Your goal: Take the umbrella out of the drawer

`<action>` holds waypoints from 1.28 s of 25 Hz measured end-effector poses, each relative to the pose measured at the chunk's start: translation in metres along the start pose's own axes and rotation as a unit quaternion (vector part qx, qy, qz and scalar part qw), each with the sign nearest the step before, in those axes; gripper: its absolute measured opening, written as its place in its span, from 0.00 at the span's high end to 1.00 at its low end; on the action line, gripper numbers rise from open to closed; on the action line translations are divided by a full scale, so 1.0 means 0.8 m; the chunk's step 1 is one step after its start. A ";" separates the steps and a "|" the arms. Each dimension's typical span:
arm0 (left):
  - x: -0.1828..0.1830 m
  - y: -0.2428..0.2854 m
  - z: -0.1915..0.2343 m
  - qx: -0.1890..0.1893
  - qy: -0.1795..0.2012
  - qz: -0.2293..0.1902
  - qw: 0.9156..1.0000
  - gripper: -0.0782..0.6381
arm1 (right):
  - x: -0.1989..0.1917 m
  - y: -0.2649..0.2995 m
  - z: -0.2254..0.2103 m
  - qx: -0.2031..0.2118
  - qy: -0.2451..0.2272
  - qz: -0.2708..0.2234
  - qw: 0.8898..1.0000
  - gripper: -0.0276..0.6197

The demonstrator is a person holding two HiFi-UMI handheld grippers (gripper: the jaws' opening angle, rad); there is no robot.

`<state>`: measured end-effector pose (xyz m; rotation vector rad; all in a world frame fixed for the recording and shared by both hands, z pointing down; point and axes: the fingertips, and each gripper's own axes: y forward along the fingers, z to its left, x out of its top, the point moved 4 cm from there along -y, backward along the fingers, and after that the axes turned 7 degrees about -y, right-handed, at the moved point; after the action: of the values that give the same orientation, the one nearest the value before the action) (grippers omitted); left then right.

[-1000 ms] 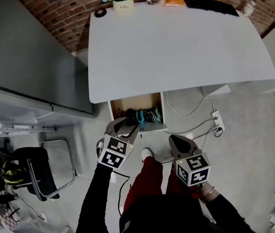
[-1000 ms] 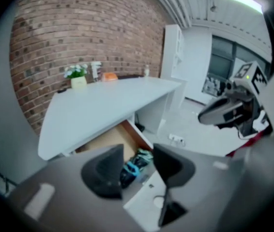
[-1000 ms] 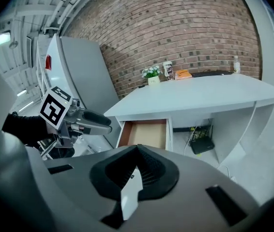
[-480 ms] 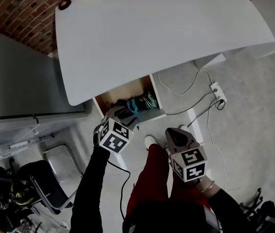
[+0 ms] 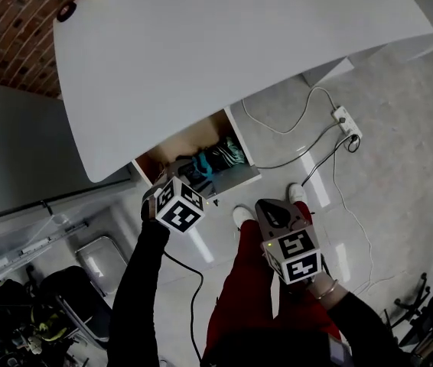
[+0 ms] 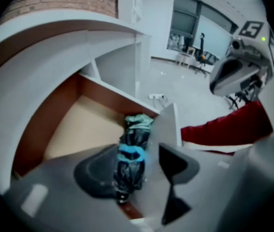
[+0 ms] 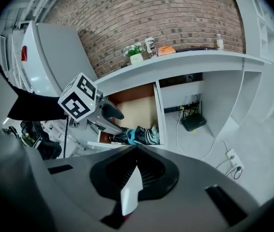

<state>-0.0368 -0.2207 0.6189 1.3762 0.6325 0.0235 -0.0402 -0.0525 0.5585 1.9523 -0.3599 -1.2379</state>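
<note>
Umbrella (image 6: 131, 151) lies in the drawer (image 6: 74, 124) between the left tongs (image 6: 138, 153), which have just been opening; right tongs (image 7: 136, 153) pressed together.

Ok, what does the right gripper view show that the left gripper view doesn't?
Only the right gripper view shows the flower pot on the desk and the black box under it. Only the left gripper view shows a red trouser leg and the big windows. Both show the folded umbrella lying in the open drawer.
</note>
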 end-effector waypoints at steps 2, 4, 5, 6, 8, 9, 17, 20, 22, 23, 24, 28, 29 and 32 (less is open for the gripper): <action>-0.006 0.015 0.000 -0.005 0.014 0.013 1.000 0.51 | -0.010 0.007 0.003 0.003 0.004 0.005 1.000 0.96; -0.011 0.028 0.001 -0.009 0.023 0.024 0.999 0.51 | -0.018 0.014 0.006 0.006 0.008 0.011 1.000 0.96; -0.014 0.034 0.002 -0.011 0.027 0.029 0.999 0.51 | -0.022 0.017 0.008 0.007 0.010 0.013 1.000 0.96; -0.016 0.039 0.004 -0.011 0.031 0.033 0.999 0.51 | -0.024 0.021 0.010 0.007 0.011 0.016 1.000 0.96; -0.019 0.050 0.009 -0.011 0.035 0.039 0.999 0.51 | -0.028 0.029 0.011 0.008 0.012 0.018 1.000 0.96; -0.020 0.055 0.012 -0.010 0.036 0.041 0.998 0.51 | -0.030 0.033 0.011 0.009 0.011 0.019 1.000 0.96; -0.029 0.089 0.021 -0.018 0.062 0.074 0.995 0.48 | -0.040 0.051 0.005 0.010 0.023 0.036 0.999 0.96; -0.037 0.103 0.023 -0.023 0.076 0.094 0.992 0.48 | -0.045 0.056 0.006 0.012 0.026 0.042 0.999 0.96; -0.041 0.112 0.026 -0.026 0.081 0.105 0.991 0.48 | -0.048 0.058 0.005 0.013 0.026 0.046 0.999 0.96; -0.042 0.116 0.027 -0.028 0.082 0.108 0.990 0.48 | -0.050 0.060 0.005 0.013 0.025 0.048 0.998 0.96; -0.043 0.120 0.028 -0.030 0.084 0.112 0.990 0.48 | -0.051 0.062 0.005 0.014 0.025 0.050 0.998 0.96; -0.043 0.130 0.031 -0.040 0.091 0.121 0.988 0.48 | -0.050 0.070 0.003 0.017 0.024 0.054 0.998 0.96; -0.042 0.132 0.032 -0.043 0.092 0.123 0.987 0.48 | -0.049 0.072 0.003 0.018 0.024 0.054 0.998 0.96; -0.042 0.138 0.032 -0.056 0.102 0.130 0.985 0.48 | -0.047 0.078 0.003 0.019 0.025 0.055 0.998 0.96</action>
<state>-0.0160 -0.2321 0.7344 1.3485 0.6073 0.4077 -0.0506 -0.0721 0.6280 1.9647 -0.4635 -1.1182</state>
